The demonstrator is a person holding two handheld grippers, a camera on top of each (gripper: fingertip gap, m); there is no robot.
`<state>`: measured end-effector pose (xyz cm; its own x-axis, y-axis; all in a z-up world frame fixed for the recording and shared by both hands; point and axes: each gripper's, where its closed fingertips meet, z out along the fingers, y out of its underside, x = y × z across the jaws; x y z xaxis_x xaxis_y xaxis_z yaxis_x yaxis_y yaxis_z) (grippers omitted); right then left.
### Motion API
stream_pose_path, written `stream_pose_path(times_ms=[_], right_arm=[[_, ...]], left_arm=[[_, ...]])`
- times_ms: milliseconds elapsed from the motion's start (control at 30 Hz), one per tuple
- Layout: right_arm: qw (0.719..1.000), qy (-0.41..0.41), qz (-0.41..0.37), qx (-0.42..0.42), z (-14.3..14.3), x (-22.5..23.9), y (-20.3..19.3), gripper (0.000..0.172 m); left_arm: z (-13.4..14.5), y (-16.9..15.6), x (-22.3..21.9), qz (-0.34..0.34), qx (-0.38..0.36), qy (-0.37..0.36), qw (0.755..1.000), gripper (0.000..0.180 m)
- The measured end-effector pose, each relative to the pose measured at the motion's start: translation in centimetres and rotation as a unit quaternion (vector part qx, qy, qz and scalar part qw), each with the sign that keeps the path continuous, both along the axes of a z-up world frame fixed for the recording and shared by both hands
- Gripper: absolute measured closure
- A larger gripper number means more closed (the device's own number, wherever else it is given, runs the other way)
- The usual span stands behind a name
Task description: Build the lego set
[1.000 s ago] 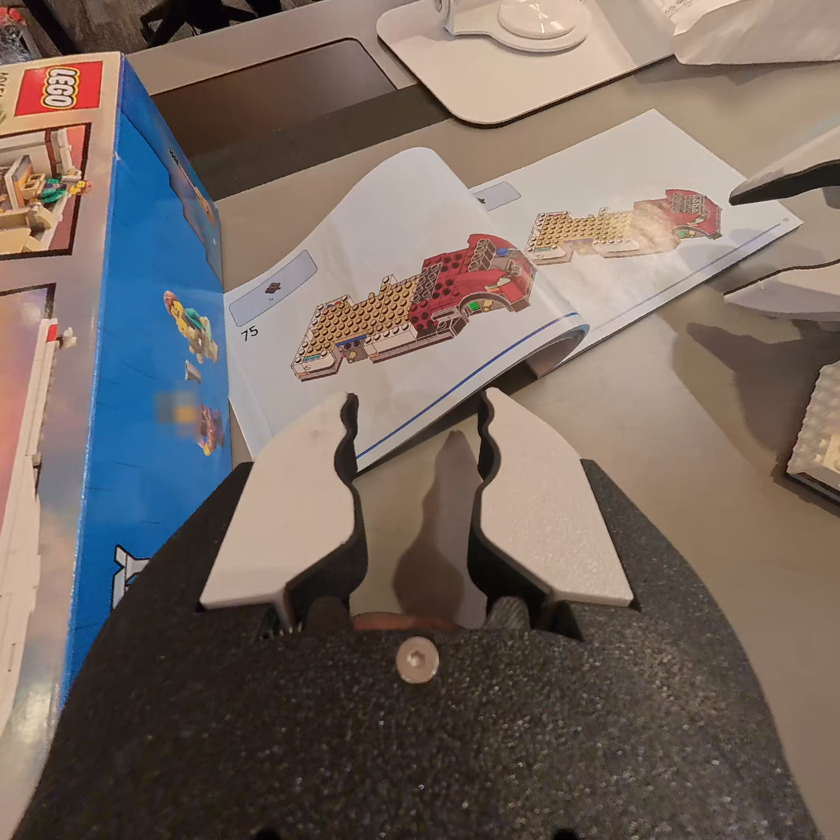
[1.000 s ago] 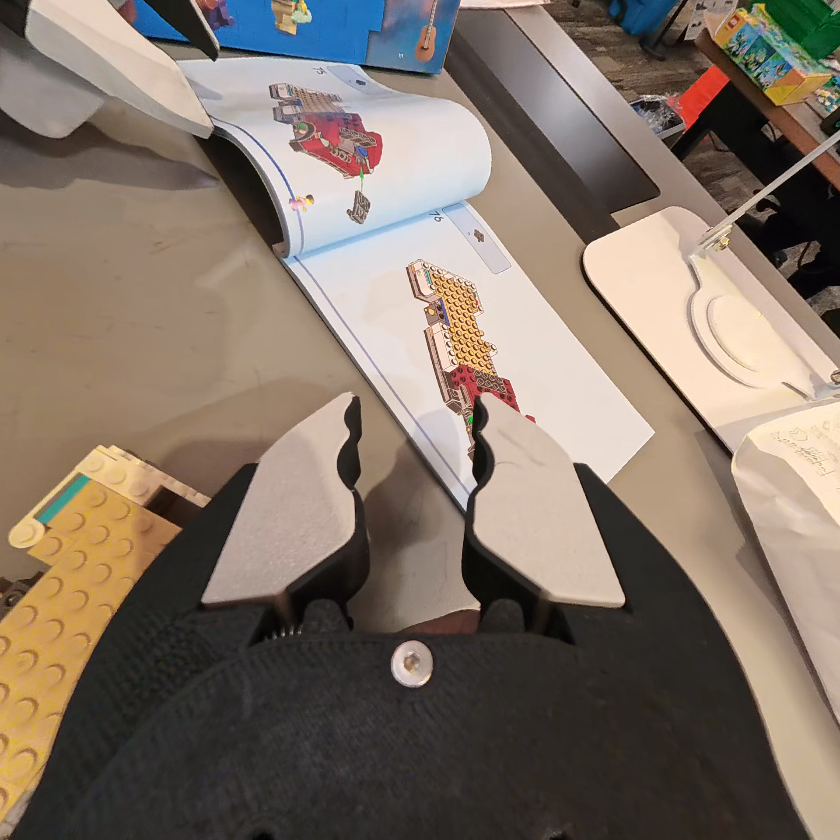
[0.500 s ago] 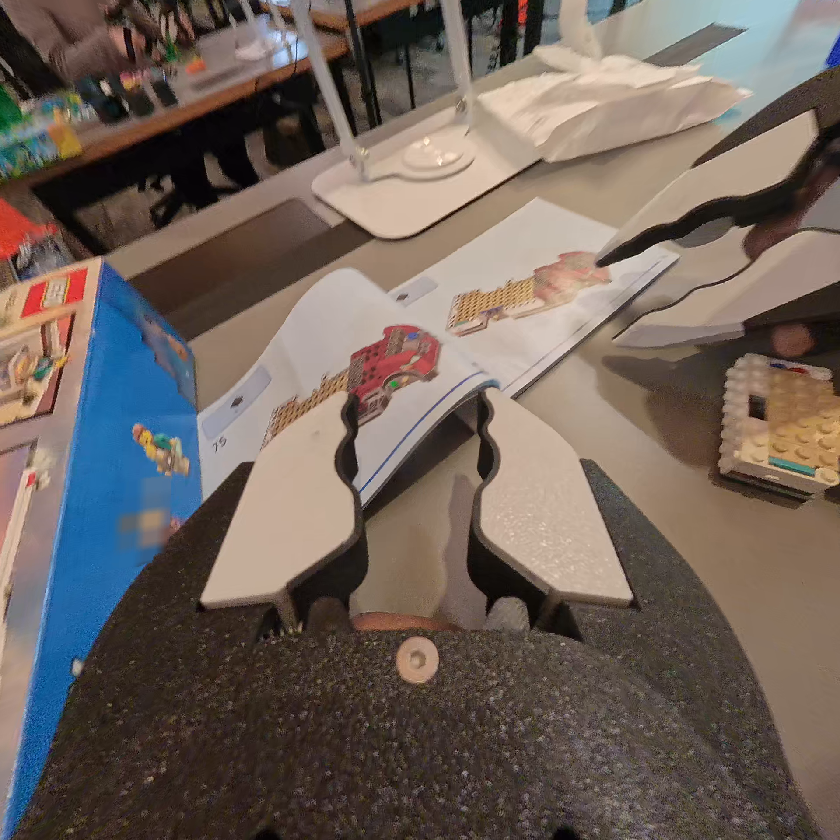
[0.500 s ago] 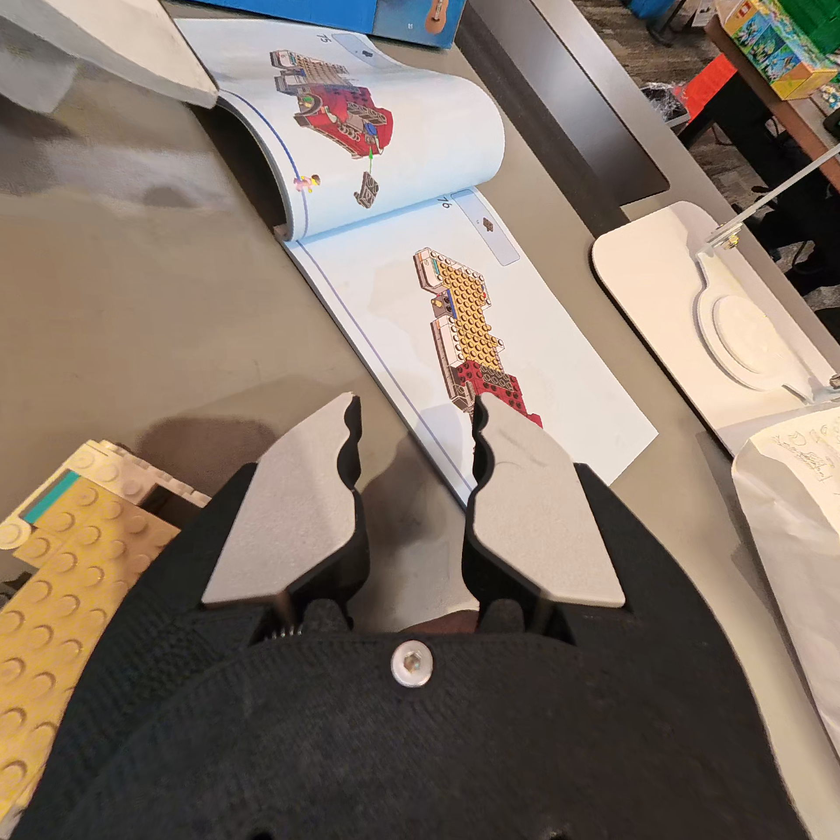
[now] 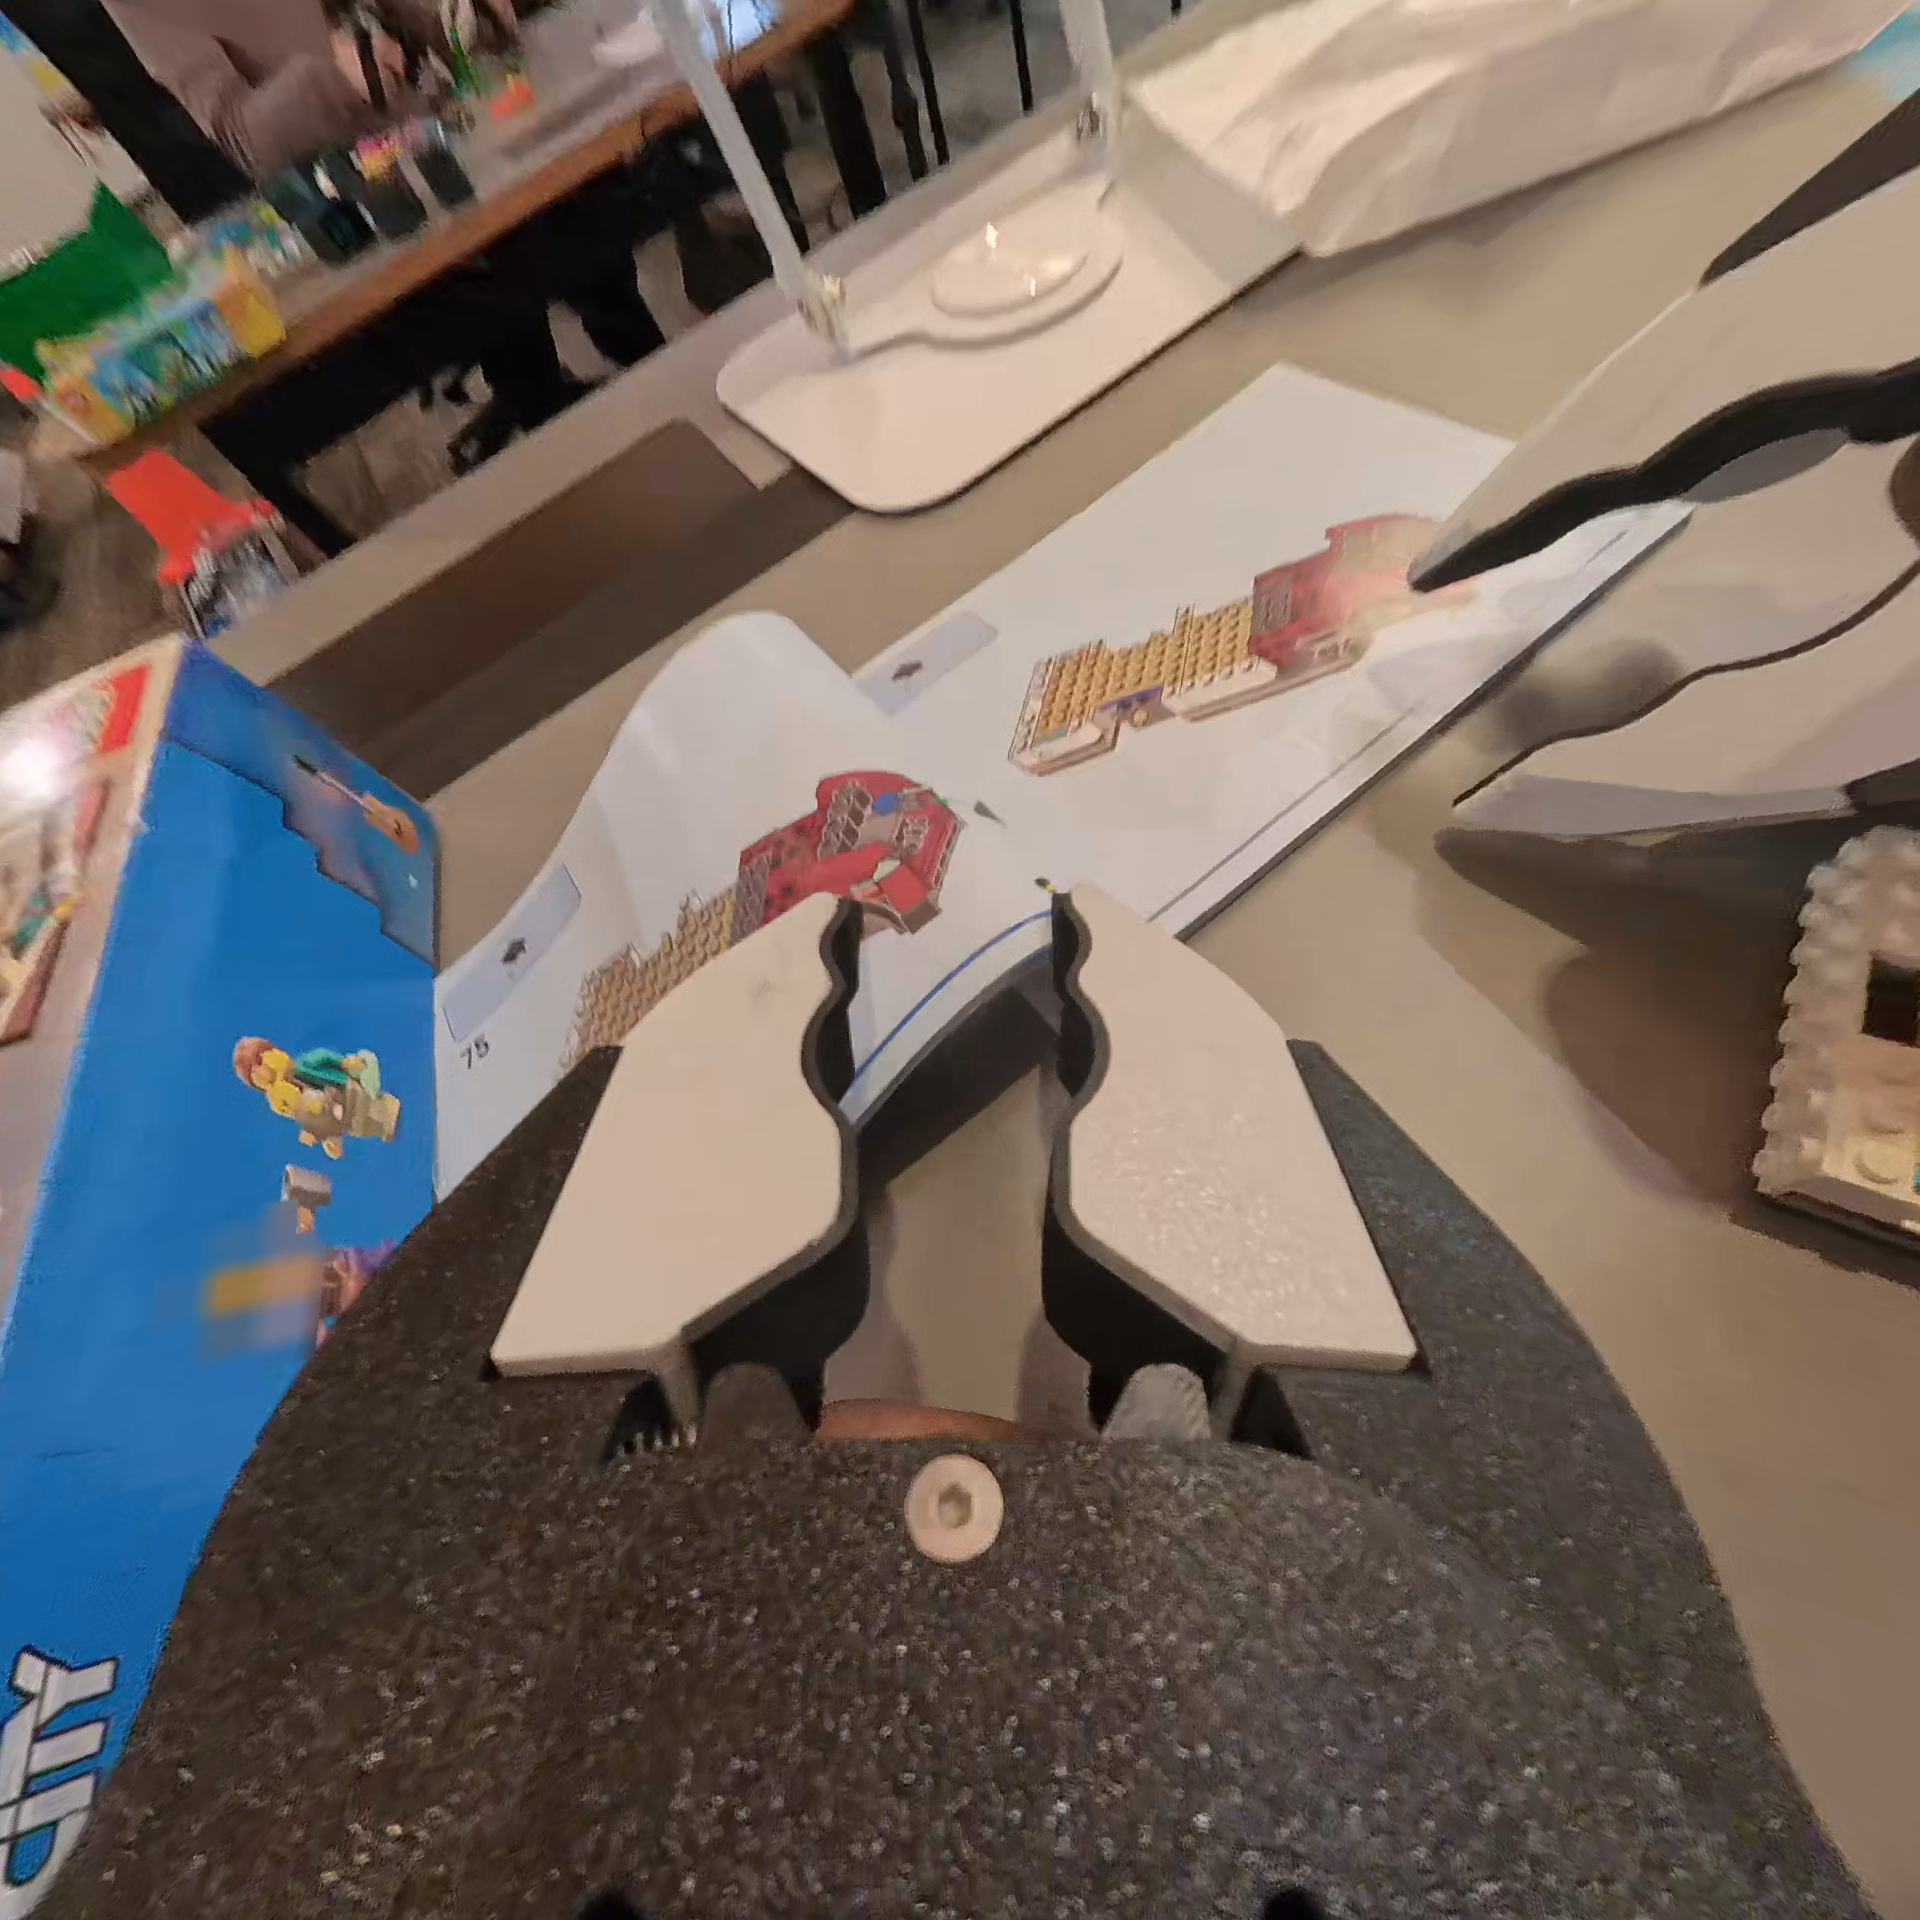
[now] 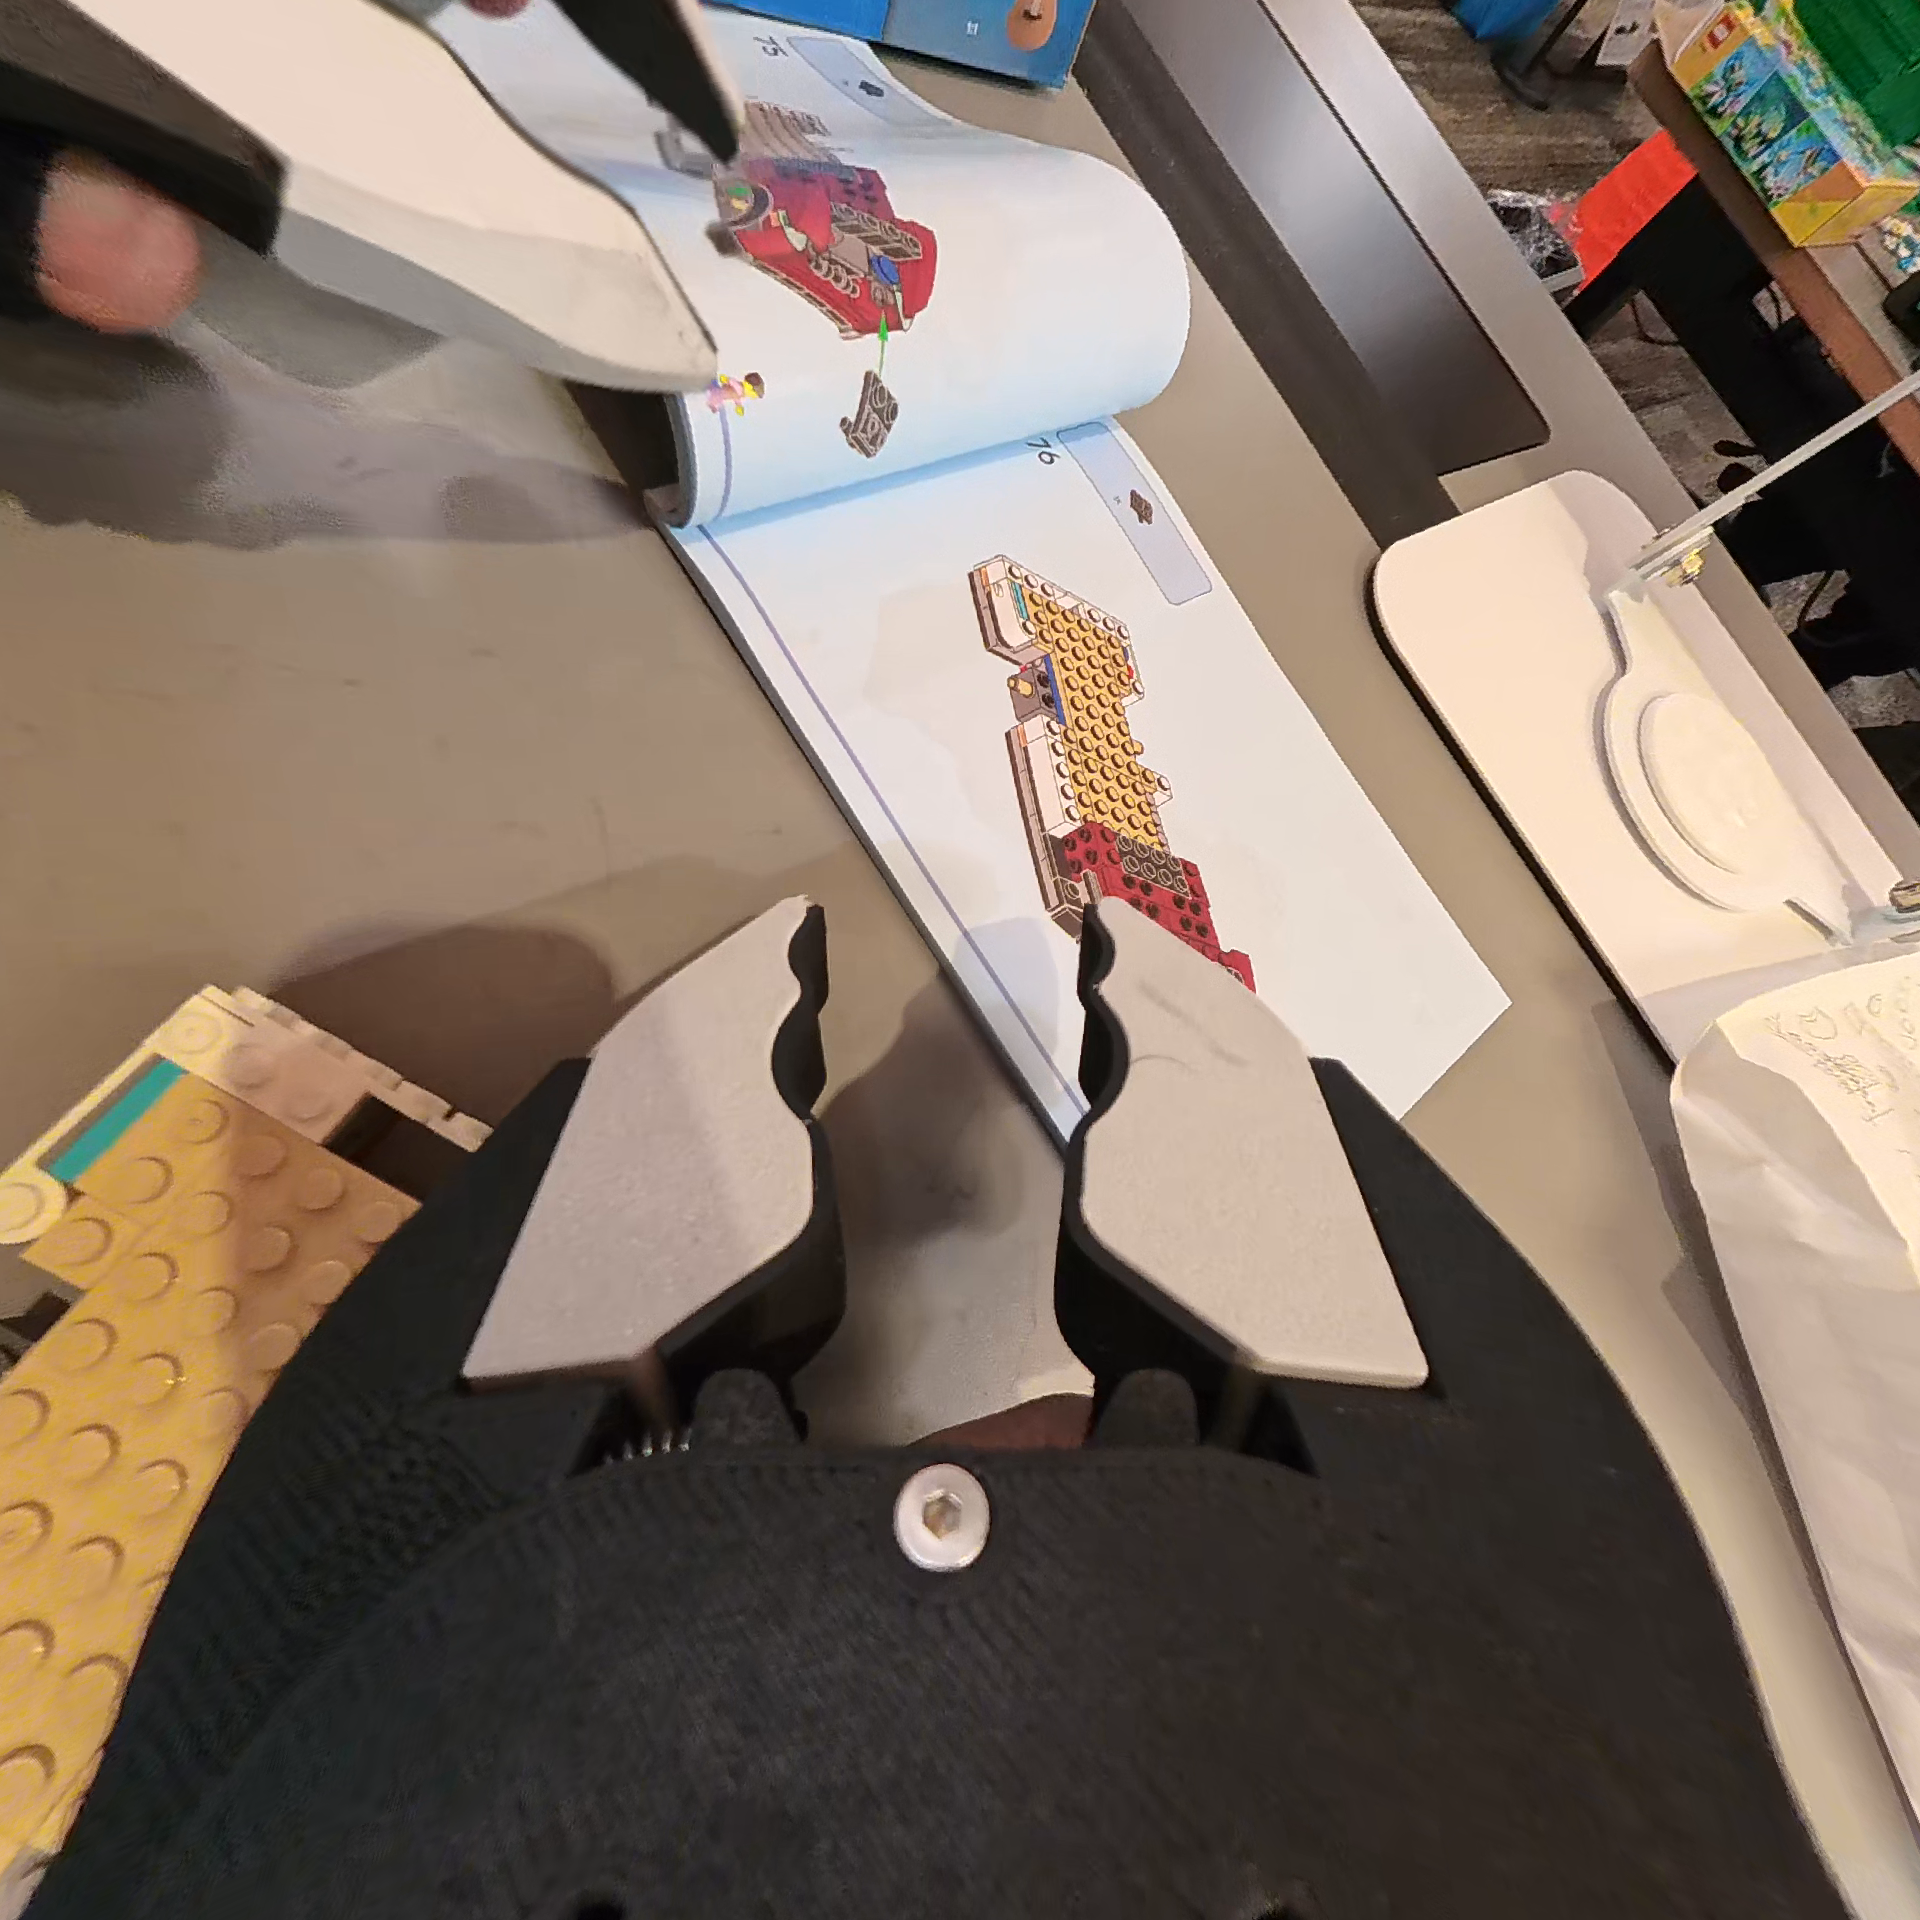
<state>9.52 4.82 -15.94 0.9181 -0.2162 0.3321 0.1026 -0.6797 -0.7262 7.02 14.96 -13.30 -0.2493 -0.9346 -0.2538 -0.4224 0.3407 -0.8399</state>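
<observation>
An open instruction booklet (image 5: pixel 1195 644) lies on the grey table, and its left page (image 5: pixel 727 790) curls up in an arch. My left gripper (image 5: pixel 951 909) is open at that page's near edge, with the edge between its fingers and a gap still showing. In the right wrist view the left gripper (image 6: pixel 717 260) straddles the raised page (image 6: pixel 1039 260), one finger above it and one below. My right gripper (image 6: pixel 948 920) is open and empty, just above the near edge of the flat right page (image 6: pixel 1299 831). It also shows in the left wrist view (image 5: pixel 1455 686).
A tan and white brick build (image 6: pixel 156 1247) sits by my right gripper and also shows in the left wrist view (image 5: pixel 1849 1039). A blue box (image 5: pixel 208 1039) stands left of the booklet. A white lamp base (image 6: pixel 1558 675) and a white paper bag (image 6: pixel 1818 1195) lie beyond it.
My left gripper has moved forward onto the curled page's edge, tilted up, and its jaws have narrowed. My right gripper has barely moved.
</observation>
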Motion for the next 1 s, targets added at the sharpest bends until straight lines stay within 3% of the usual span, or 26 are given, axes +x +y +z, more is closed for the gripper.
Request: stream_pose_path(times_ms=[467, 1000], right_arm=[[1.0, 0.002, 0.001, -0.001, 0.0, 0.0, 0.0, 0.126], [1.0, 0.002, 0.002, -0.001, -0.1, 0.0, 0.0, 0.126]], left_arm=[[-1.0, 1.9, -0.7, 0.034, -0.091, 0.055, 0.994, 0.145], [-1.0, 1.8, -0.7, 0.033, -0.088, 0.054, 0.994, 0.145]])
